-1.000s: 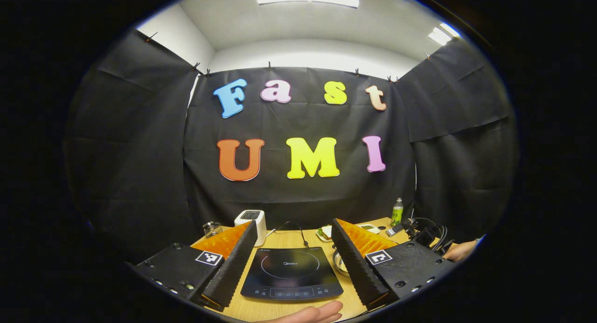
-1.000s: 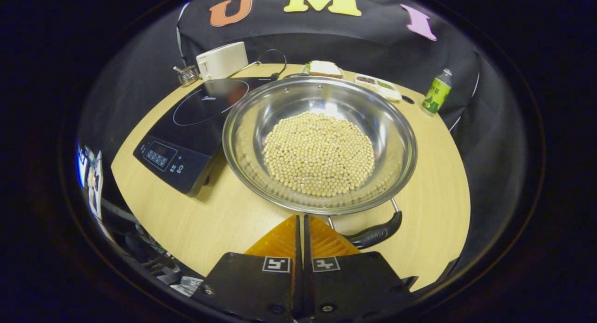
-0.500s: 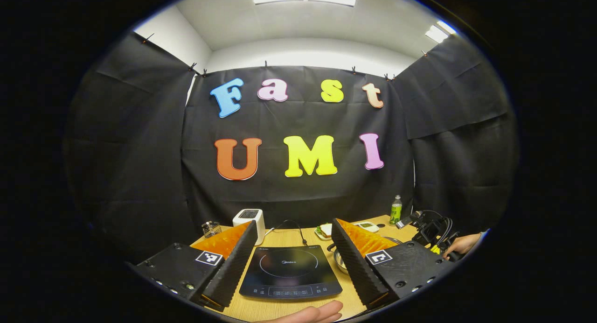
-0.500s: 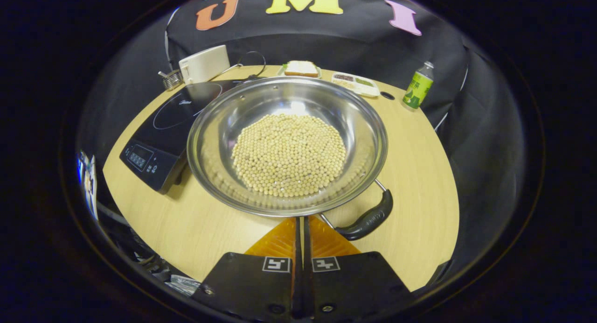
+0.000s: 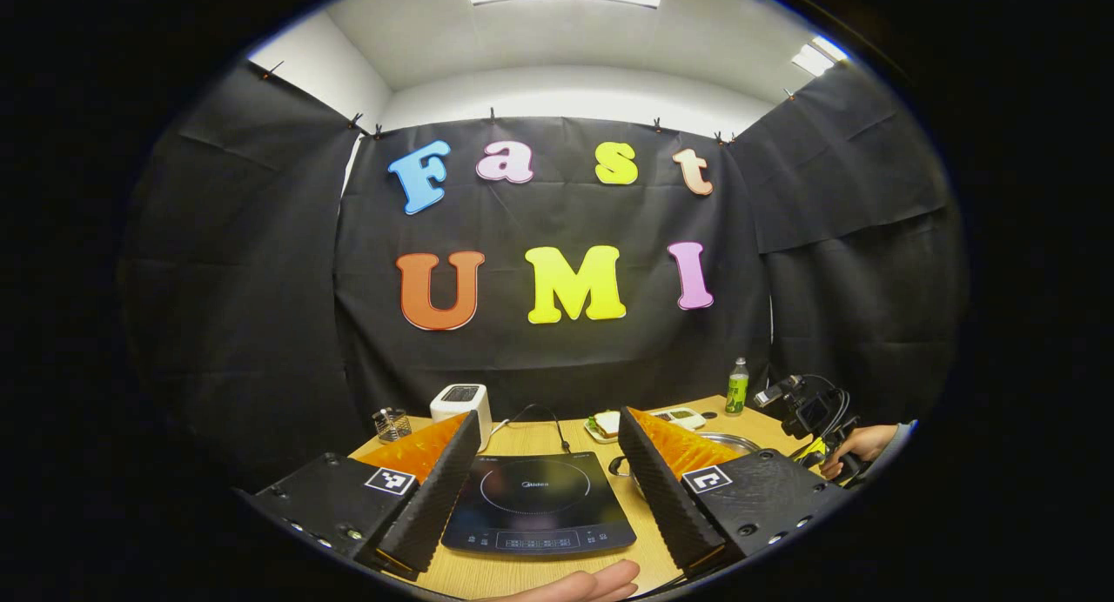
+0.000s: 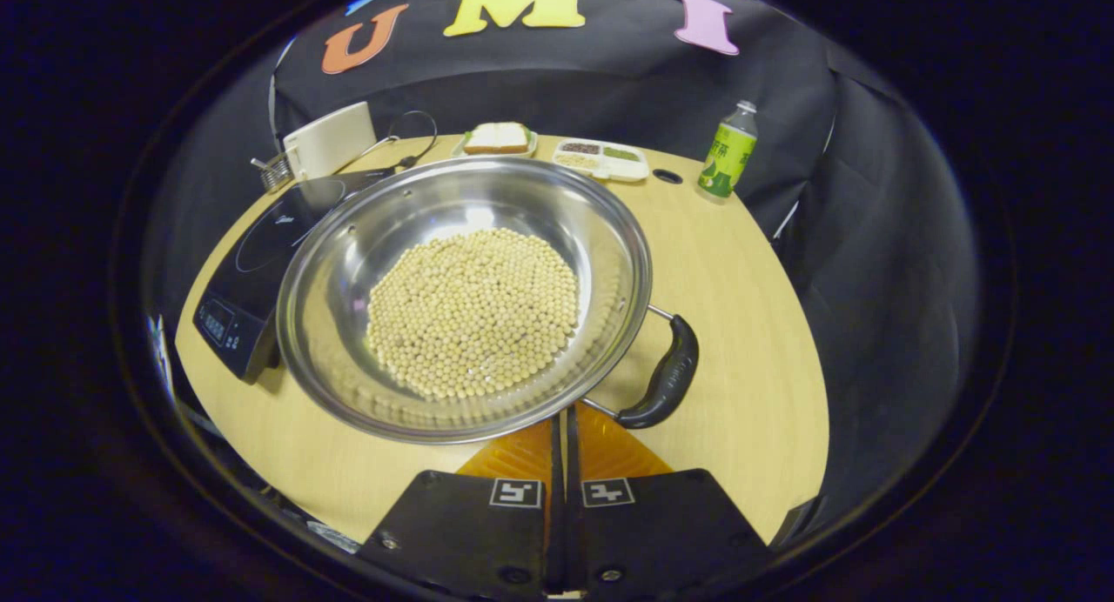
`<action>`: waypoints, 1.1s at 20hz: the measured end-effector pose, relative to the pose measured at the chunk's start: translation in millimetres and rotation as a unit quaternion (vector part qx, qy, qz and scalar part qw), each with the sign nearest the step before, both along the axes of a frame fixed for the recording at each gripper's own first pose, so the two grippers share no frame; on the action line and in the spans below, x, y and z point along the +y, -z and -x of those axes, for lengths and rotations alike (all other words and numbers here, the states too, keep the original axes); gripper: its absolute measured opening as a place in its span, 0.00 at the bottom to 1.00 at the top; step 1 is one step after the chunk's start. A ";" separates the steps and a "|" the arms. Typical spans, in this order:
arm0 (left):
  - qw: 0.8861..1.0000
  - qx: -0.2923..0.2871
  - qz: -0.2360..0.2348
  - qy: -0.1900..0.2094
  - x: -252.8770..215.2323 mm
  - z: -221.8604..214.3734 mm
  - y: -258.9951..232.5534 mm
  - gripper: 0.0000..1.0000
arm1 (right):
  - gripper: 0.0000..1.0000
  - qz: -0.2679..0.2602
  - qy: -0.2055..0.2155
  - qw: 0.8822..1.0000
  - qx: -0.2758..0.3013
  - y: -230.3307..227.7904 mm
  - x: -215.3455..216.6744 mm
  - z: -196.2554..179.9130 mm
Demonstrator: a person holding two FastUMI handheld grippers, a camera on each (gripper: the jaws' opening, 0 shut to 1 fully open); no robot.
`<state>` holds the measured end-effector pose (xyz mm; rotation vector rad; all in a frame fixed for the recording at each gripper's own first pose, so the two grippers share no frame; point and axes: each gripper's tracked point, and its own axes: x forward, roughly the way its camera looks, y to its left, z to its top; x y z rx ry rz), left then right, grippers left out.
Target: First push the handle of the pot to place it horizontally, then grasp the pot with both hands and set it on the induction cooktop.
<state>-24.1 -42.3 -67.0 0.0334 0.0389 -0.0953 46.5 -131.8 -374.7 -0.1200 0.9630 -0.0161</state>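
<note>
A steel pot (image 6: 348, 263) holding pale beans (image 6: 470, 311) stands on the wooden table beside the black induction cooktop (image 6: 261, 254). Its black handle (image 6: 668, 376) points to the front right in the right gripper view. My right gripper (image 6: 562, 424) is shut with nothing in it, its tips at the pot's near rim, just left of the handle. In the left gripper view my left gripper (image 5: 548, 415) stands open above the table's near edge, with the cooktop (image 5: 538, 505) between its fingers. The pot's rim (image 5: 731, 443) peeks out behind the right finger.
At the table's back stand a white box-like appliance (image 6: 329, 141), a small wire holder (image 6: 274, 171), a sandwich on a plate (image 6: 496, 138), a compartment tray (image 6: 600, 154) and a green bottle (image 6: 727, 150). A hand (image 5: 857, 450) is at far right, another hand (image 5: 583, 585) at the bottom.
The pot's handle has swung from the near side round to the right. The right gripper, still shut, moved right along the rim. The left gripper barely shifted.
</note>
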 end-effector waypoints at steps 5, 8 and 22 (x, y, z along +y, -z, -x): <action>1.000 0.009 -0.003 0.005 -6.7 -2.6 6.8 0.95 | 0.04 0.026 0.006 0.999 -0.018 5.0 -24.7 -21.3; 1.000 0.015 0.002 0.006 -12.3 -9.6 12.3 0.95 | 0.00 0.035 0.012 0.999 -0.032 4.5 -37.2 -36.0; 0.992 0.118 0.013 0.044 -84.4 -69.5 81.1 0.96 | 0.04 -0.026 0.031 0.995 -0.086 -14.9 -37.8 -43.5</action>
